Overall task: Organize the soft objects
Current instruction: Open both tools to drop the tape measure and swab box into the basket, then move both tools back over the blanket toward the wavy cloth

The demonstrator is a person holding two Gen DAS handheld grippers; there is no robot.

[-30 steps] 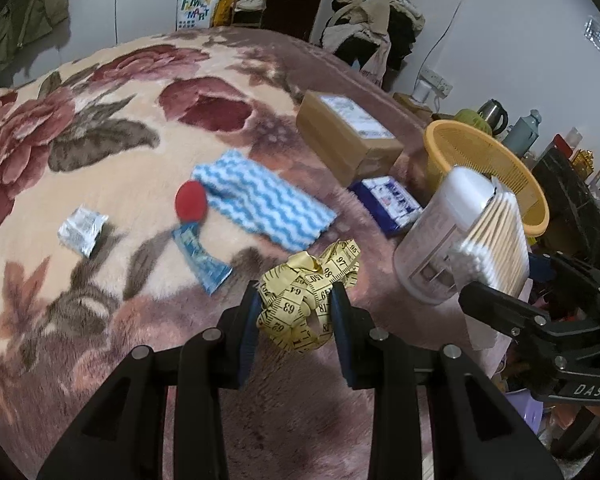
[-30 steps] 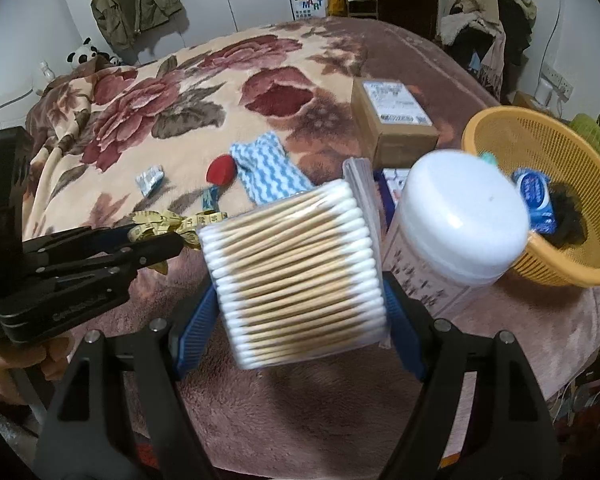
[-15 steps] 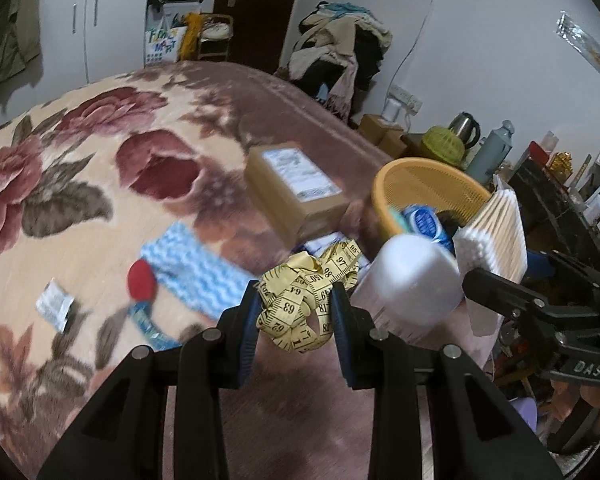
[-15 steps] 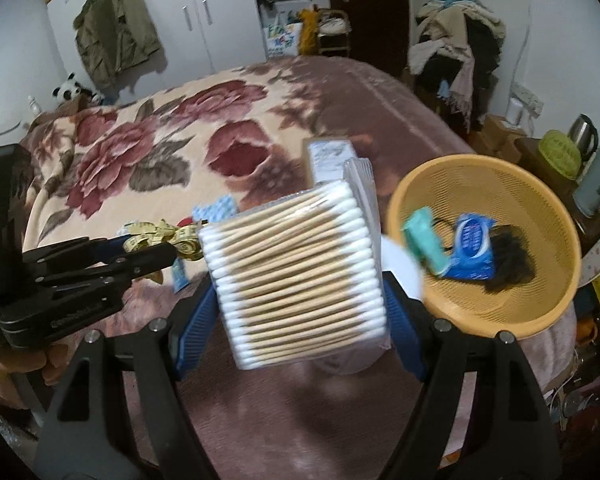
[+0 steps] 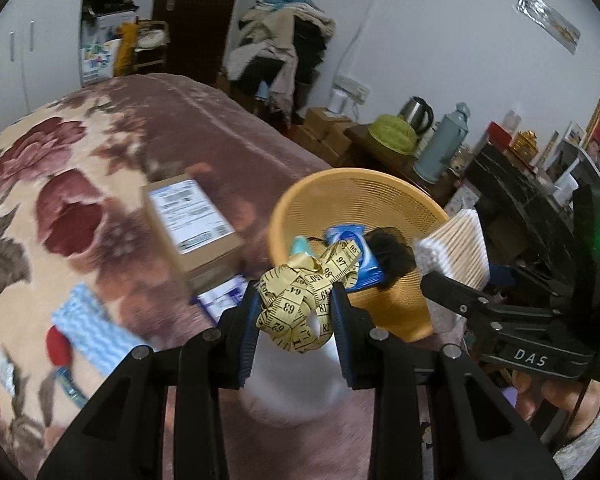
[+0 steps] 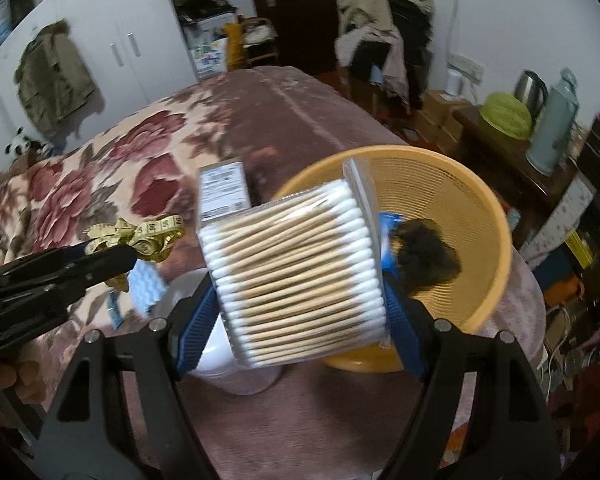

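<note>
Floral bedding [image 5: 60, 184] is seen beneath both tools. A crumpled yellow tape measure [image 5: 300, 300] is clamped by the left gripper [image 5: 296, 316]; a cotton swab pack [image 6: 296, 276] is clamped by the right gripper [image 6: 300, 300]. Both are held beside the orange basket [image 6: 496, 248], above a white jar [image 5: 292, 384].

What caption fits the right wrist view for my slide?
Right gripper clamps a pack of cotton swabs before the orange basket; left gripper holds a yellow tape measure.
</note>
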